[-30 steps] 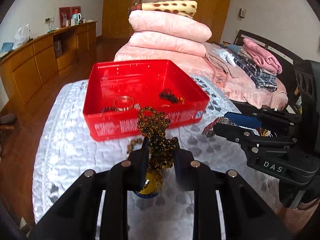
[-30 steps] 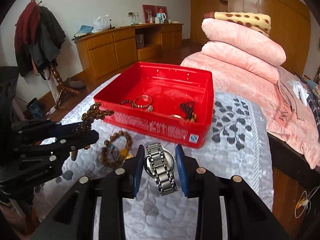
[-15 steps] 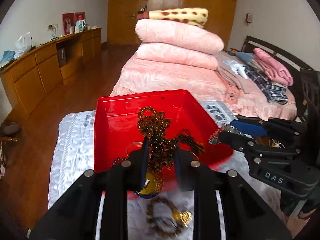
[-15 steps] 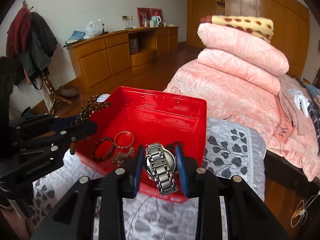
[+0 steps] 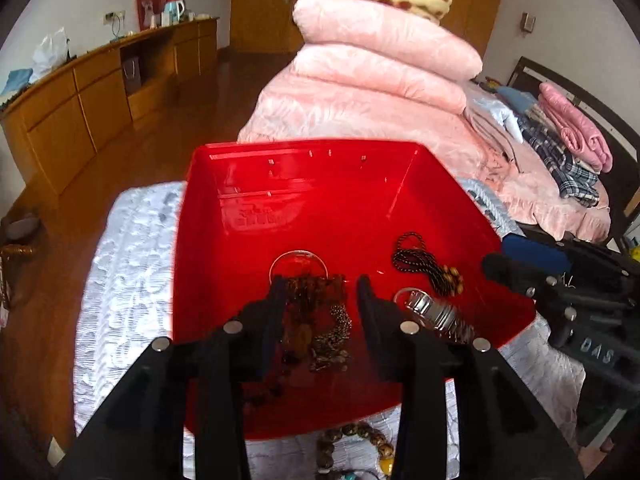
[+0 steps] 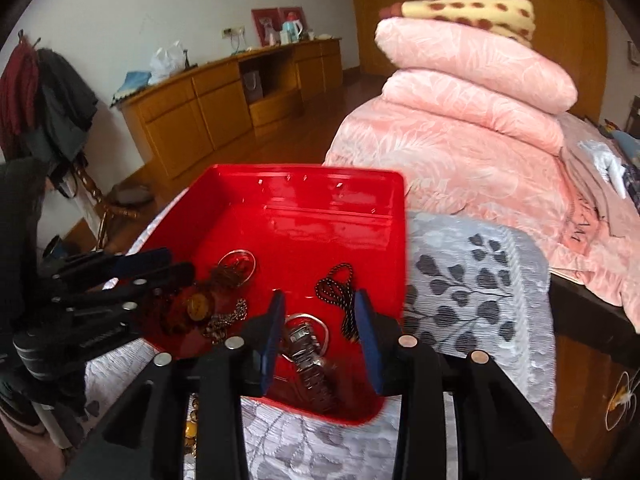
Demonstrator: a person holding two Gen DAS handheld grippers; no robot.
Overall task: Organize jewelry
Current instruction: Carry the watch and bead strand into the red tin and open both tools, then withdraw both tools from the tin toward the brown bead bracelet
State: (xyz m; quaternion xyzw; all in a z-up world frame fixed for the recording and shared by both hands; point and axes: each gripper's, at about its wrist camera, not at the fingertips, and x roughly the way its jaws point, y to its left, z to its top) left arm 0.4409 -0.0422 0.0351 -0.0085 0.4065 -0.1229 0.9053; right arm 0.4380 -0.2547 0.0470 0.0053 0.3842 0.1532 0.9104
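Both grippers hang over the red tray (image 5: 312,146) (image 6: 312,170) on the quilted bedspread. My left gripper (image 5: 322,284) (image 6: 178,263) has its jaws opening. The amber bead necklace (image 5: 308,312) (image 6: 196,304) lies on the tray floor between the fingers, with gaps on both sides. My right gripper (image 6: 320,296) (image 5: 500,254) is also opening. The steel watch (image 6: 308,344) (image 5: 436,314) rests in the tray's near corner, loose between the blue pads. A silver bangle (image 5: 298,260) (image 6: 240,260) and a black bead bracelet (image 5: 424,260) (image 6: 340,292) lie further in.
A wooden bead bracelet (image 5: 356,440) lies on the bedspread (image 5: 128,280) just outside the tray's near wall. Folded pink quilts (image 5: 380,60) are stacked behind the tray. A wooden cabinet (image 6: 224,108) runs along the left wall, and folded clothes (image 5: 568,148) lie at the right.
Both grippers moved forward over the tray. The left gripper's jaws widened and the necklace dropped onto the tray floor. The right gripper's jaws widened and the watch now lies in the tray.
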